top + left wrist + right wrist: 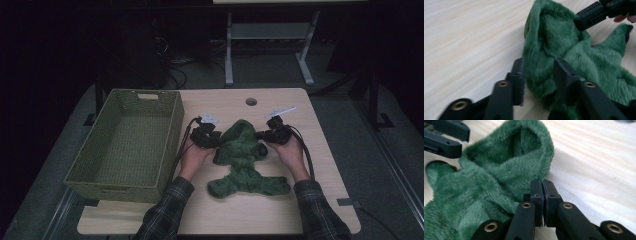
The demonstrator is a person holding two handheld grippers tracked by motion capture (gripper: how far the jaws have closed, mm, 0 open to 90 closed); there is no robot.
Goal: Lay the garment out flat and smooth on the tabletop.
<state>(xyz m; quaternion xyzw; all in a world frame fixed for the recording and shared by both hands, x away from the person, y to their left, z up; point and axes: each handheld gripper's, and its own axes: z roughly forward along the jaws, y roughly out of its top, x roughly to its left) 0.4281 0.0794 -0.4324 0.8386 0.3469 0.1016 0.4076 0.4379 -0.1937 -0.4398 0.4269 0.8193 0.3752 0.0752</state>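
Two grippers are working over a pale wooden table (320, 165) that is sitting in a dim room, with a green woven basket (127, 145) resting on the table's left side and a metal frame standing on the floor beyond the far edge. We are bringing both forearms, in plaid sleeves, in from the near edge, hands angling inward toward the middle of the table.

We are holding the left gripper (209, 139) at the left edge of a green plush garment (243, 160), which is lying crumpled at the table's centre with its hood pointing to the far side. In the left gripper view its jaws are standing apart, with a fold of the garment lying between them and no pad pressing on it.

We are holding the right gripper (261, 135) at the garment's right edge, just beside the hood. In the right gripper view its jaws are sitting closed together, pad against pad, at the rim of the fleece; we cannot tell whether any fabric is pinched there.
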